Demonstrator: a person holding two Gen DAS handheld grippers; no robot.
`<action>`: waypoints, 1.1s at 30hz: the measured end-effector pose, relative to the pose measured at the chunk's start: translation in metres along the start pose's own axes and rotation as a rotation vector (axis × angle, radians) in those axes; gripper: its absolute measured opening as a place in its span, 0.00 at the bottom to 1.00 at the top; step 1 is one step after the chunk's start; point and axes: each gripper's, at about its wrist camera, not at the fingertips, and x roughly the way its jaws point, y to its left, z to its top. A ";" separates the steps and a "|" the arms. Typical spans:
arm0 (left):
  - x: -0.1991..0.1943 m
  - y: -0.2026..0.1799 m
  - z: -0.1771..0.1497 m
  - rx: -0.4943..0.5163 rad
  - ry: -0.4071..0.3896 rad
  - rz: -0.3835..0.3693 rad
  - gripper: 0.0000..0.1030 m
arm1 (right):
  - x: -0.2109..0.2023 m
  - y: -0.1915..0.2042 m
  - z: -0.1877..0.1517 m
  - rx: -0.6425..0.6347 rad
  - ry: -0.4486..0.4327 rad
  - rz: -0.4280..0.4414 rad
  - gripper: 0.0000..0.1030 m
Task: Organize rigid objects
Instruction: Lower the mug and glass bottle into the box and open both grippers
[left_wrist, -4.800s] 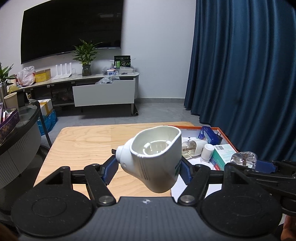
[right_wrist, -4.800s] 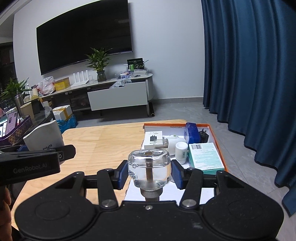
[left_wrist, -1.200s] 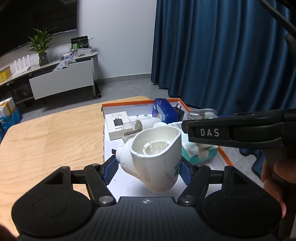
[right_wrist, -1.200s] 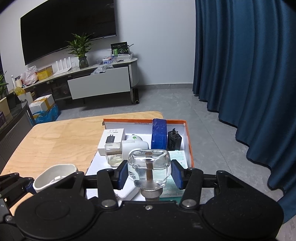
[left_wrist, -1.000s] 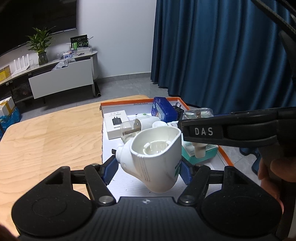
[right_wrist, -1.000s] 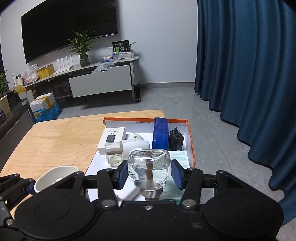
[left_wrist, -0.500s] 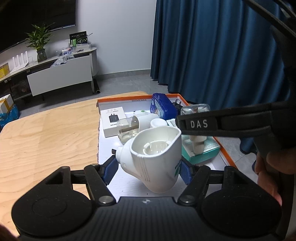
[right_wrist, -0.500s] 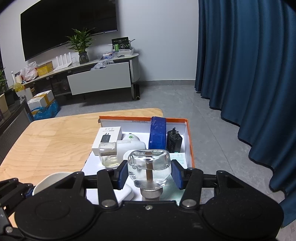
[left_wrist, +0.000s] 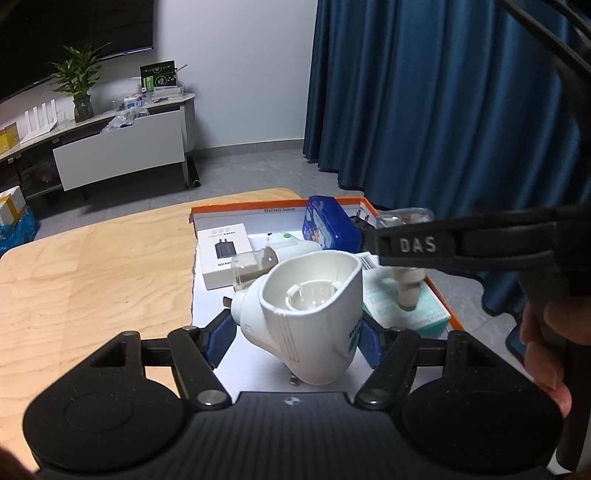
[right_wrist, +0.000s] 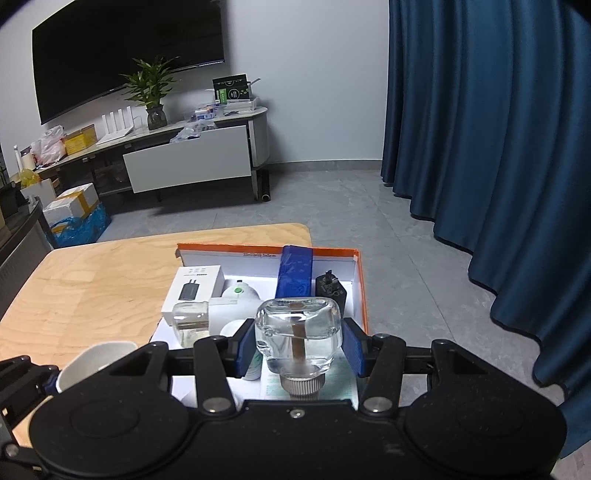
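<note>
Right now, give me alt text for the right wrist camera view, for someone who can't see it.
The right gripper holds a clear glass bottle between its blue fingers, above an orange-rimmed box on a wooden table. The box holds a white charger carton, a blue tin and a black plug.

white plug-in heater (left_wrist: 310, 314) | clear bottle (right_wrist: 299, 332) | orange-rimmed box (right_wrist: 360, 280) | blue tin (left_wrist: 328, 225) | pale wood table (left_wrist: 92, 277)
</note>
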 end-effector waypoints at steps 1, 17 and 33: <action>0.001 0.001 0.001 -0.002 0.000 0.002 0.68 | 0.001 -0.001 0.000 0.005 0.002 0.001 0.58; 0.019 0.002 0.010 -0.015 0.011 -0.005 0.68 | 0.023 -0.006 0.015 0.020 0.019 0.013 0.58; 0.030 0.004 0.013 -0.027 0.026 -0.013 0.68 | 0.049 0.000 0.026 0.030 0.036 0.033 0.61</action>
